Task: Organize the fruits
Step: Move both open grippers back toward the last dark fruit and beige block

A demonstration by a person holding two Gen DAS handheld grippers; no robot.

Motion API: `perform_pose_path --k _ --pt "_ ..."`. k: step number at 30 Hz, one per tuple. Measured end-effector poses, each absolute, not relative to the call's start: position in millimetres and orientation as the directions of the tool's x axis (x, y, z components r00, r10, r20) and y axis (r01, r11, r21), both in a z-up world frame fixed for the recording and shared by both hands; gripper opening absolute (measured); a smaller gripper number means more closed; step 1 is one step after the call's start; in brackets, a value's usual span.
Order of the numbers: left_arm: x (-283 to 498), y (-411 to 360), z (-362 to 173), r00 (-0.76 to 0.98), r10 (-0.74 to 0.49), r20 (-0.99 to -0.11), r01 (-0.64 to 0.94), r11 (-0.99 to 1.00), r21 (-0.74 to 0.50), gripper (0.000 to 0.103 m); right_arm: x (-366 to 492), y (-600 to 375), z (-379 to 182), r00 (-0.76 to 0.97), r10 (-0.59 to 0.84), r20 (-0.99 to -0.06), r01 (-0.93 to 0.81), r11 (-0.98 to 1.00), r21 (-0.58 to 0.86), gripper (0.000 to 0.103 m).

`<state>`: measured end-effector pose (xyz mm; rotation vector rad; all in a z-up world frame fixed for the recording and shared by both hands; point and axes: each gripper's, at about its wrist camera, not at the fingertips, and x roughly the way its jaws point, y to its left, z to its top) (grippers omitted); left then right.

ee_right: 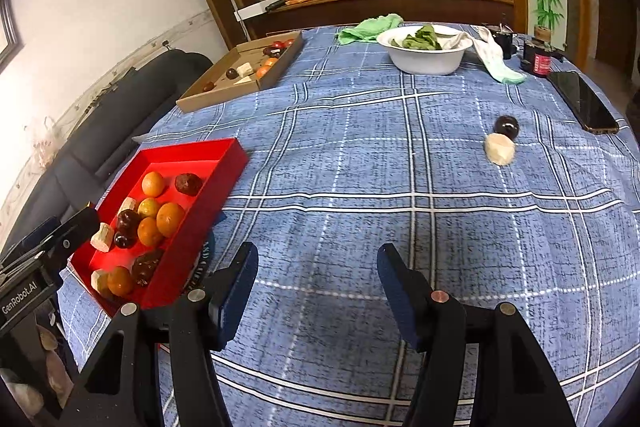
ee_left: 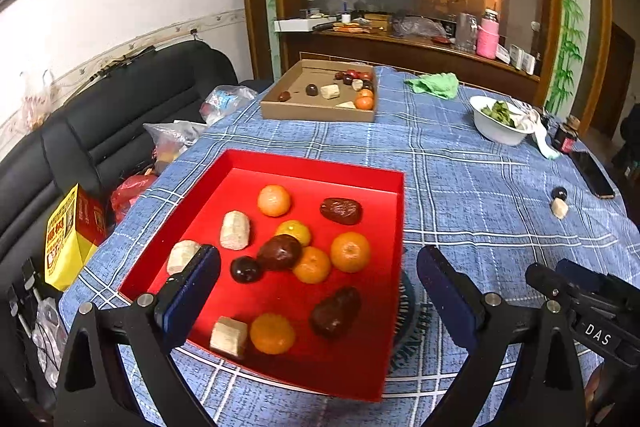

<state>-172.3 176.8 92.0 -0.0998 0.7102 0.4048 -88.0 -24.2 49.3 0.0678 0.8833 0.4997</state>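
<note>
Blue checked cloth covers the worktop (ee_left: 480, 187), with a dark sofa to the left and a wooden sideboard behind. From the left wrist view, the left gripper (ee_left: 318, 267) is spread wide and empty, hanging over the near part of a red tray (ee_left: 316, 163). Inside the tray, oranges, dark red dates and pale chunks lie scattered; the dark date (ee_left: 335, 311) sits between the fingers, just ahead, its long axis slanting up to the right. A cardboard tray (ee_left: 316, 113) with more fruit sits well beyond.

From the right wrist view, the right gripper (ee_right: 318, 287) is also spread and empty, over bare cloth. Two loose pieces, a dark round fruit (ee_right: 506, 127) touching a pale chunk (ee_right: 499, 149), lie ahead and to its right, well apart from it. This gripper is judged the nearer one for them. The red tray (ee_right: 224, 187) lies to its left.
</note>
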Motion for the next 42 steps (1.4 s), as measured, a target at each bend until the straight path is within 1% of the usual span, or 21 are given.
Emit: perform_pose_path --k 11,42 --pt "-171.2 168.4 89.7 0.681 0.304 -0.666 -0.369 0.928 0.046 0.098 -91.2 -34.1 50.1 0.537 0.44 -0.72 -0.382 0.887 0.258 0.069" --pt "-160.6 164.6 76.9 0.659 0.268 -0.703 -0.34 0.939 0.039 0.098 -78.1 -60.9 32.7 0.517 0.413 -0.749 -0.334 0.904 0.267 0.069"
